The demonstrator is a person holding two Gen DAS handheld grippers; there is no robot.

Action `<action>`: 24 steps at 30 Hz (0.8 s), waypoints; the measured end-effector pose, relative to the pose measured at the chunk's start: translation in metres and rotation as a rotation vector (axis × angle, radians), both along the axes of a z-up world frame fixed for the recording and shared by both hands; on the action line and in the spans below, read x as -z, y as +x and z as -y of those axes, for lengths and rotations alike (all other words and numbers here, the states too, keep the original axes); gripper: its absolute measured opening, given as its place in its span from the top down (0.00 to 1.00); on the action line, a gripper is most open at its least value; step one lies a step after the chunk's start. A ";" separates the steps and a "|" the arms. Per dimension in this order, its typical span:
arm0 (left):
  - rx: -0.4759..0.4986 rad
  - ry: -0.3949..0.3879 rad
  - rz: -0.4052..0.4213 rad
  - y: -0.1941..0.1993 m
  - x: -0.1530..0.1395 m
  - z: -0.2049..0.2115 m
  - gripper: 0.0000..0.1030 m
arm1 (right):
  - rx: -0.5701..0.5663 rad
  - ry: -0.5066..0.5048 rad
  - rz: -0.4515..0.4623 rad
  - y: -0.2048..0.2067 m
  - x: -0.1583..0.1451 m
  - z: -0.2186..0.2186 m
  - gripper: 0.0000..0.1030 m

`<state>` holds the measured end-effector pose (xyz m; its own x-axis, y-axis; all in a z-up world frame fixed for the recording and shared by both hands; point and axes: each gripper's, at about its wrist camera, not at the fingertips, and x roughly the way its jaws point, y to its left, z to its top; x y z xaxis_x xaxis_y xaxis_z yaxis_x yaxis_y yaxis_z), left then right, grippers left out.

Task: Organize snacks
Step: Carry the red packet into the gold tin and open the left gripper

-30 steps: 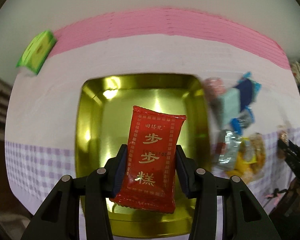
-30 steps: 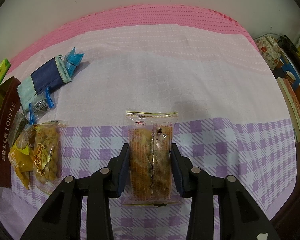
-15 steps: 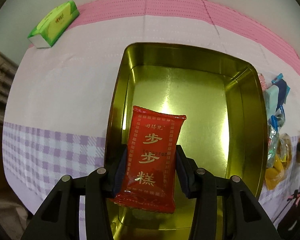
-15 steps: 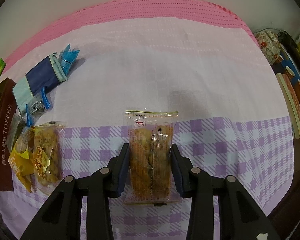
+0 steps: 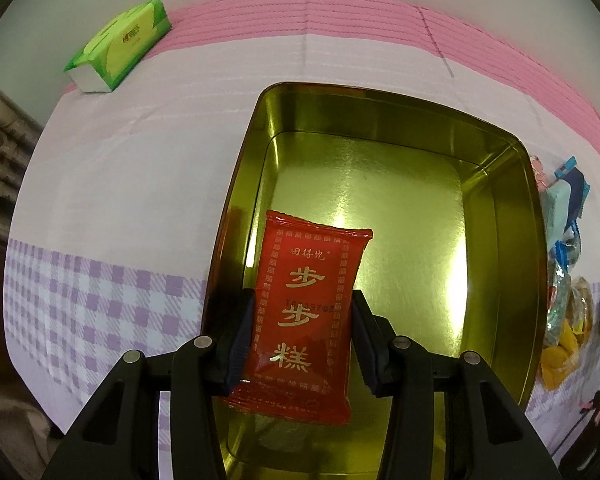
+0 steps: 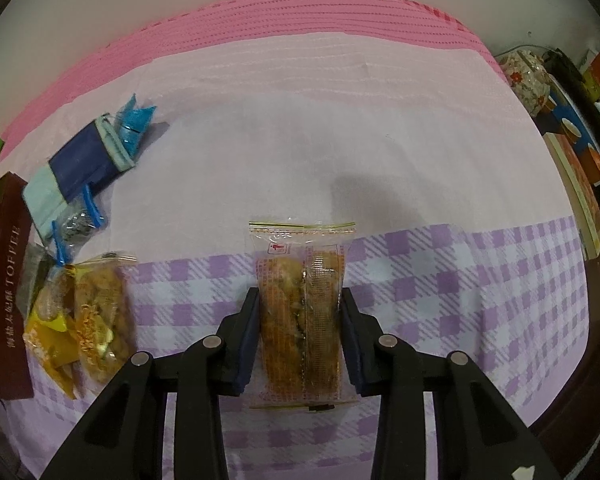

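1. The left gripper pinches a red snack packet over the gold tin's near-left corner.
2. The right gripper – jaws just closing – clamps a clear biscuit packet above the tablecloth's checked near edge.

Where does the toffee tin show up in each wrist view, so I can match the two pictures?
Left wrist: the tin fills the centre and right, its gold inside open, with the red packet held over it.
Right wrist: only its brown outer wall lettered TOFFEE shows, at the far left edge.
Shared landmark: the navy and pale blue packet, lying just right of the tin.
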<state>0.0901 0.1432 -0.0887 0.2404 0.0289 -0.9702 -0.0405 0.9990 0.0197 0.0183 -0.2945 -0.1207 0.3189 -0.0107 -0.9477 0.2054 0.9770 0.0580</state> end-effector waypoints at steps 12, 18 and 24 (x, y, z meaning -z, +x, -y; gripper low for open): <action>0.029 0.081 0.027 -0.006 -0.001 0.016 0.54 | -0.094 0.065 0.123 0.003 -0.057 -0.053 0.67; 0.069 0.076 0.066 -0.011 -0.012 0.026 0.45 | -0.182 0.109 0.153 0.002 -0.071 -0.095 0.67; 0.069 0.004 0.139 -0.023 -0.039 0.022 0.36 | -0.261 0.139 0.164 0.006 -0.081 -0.137 0.67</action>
